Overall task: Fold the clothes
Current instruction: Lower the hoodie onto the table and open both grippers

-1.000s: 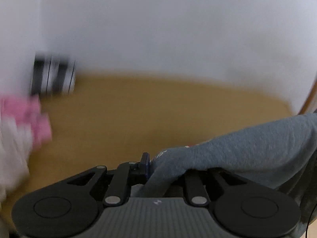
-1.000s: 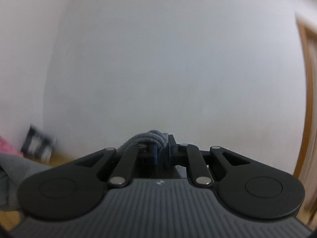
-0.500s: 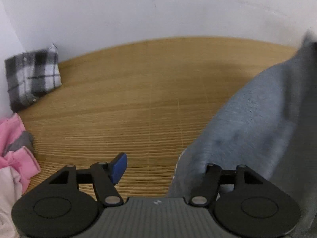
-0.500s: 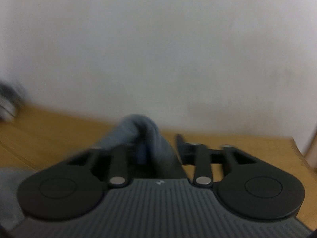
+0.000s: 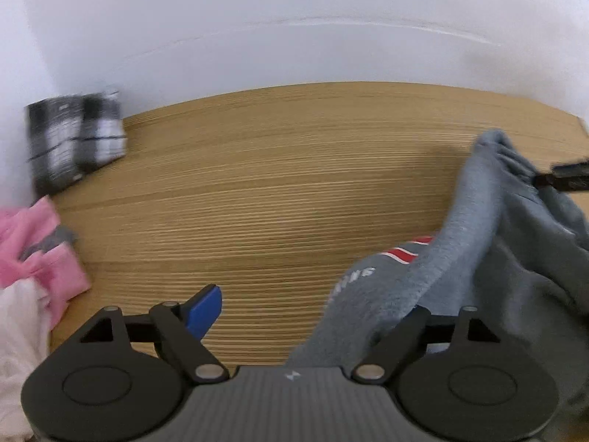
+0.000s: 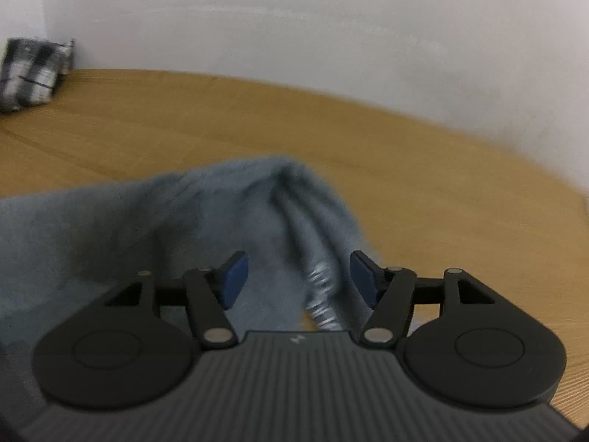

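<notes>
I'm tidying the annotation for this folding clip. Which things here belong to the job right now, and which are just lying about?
In the job:
- crumpled grey fleece sweatshirt with red-and-white print
- left claw, open
- right claw, open, sweatshirt between its pads

Lying about:
- folded black-and-white plaid cloth
- pink and white clothes pile
- wooden table

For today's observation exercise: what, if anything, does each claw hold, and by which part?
Nothing is held. Both claws have just been opening: the grey garment lies loose between the right claw pads and drapes over the left claw.
</notes>
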Demonstrator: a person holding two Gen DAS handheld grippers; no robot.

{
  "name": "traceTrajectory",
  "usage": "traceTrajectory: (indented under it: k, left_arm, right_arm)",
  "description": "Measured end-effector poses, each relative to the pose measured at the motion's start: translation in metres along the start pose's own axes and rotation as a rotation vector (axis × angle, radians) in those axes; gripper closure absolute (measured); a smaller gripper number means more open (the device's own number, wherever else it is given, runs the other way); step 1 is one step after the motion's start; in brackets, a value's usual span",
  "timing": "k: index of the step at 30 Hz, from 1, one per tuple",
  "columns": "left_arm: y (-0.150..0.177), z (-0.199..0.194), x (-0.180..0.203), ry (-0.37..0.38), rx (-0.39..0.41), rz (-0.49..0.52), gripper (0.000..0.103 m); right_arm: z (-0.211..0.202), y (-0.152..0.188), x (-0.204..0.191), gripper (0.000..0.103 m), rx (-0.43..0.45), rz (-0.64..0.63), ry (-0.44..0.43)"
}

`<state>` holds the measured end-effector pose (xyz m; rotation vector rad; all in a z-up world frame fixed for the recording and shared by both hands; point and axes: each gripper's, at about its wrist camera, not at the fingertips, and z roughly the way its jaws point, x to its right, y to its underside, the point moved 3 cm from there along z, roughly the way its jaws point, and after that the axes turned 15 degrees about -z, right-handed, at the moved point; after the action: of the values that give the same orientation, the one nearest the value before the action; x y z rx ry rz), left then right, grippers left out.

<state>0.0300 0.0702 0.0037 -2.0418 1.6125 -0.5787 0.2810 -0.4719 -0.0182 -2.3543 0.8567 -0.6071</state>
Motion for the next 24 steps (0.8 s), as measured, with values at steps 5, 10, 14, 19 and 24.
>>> traceTrajectory:
  k: [5,10,14,19,24]
  left_arm:
    - [-0.022,0.007,0.012,-0.051,-0.041,-0.027,0.023]
    - [-0.007,-0.009,0.029,-0.105,-0.021,-0.014,0.022]
    - [0.018,-0.041,0.027,-0.104,-0.008,-0.078,0.019]
    - [0.055,-0.094,0.028,-0.107,0.012,-0.114,0.008]
    - [0.097,-0.097,0.032,-0.103,-0.018,-0.119,0.008]
  right_arm:
    - [0.039,-0.043,-0.009,0.039,0.017,0.102,-0.288]
    - [0.092,-0.074,-0.051,0.039,-0.016,0.174,-0.531]
    - [0.131,-0.084,-0.08,0.044,0.015,0.096,-0.376]
    - [0.154,-0.095,-0.069,0.043,-0.033,0.221,-0.313]
    - [0.101,-0.091,-0.051,0.038,0.118,0.042,-0.309]
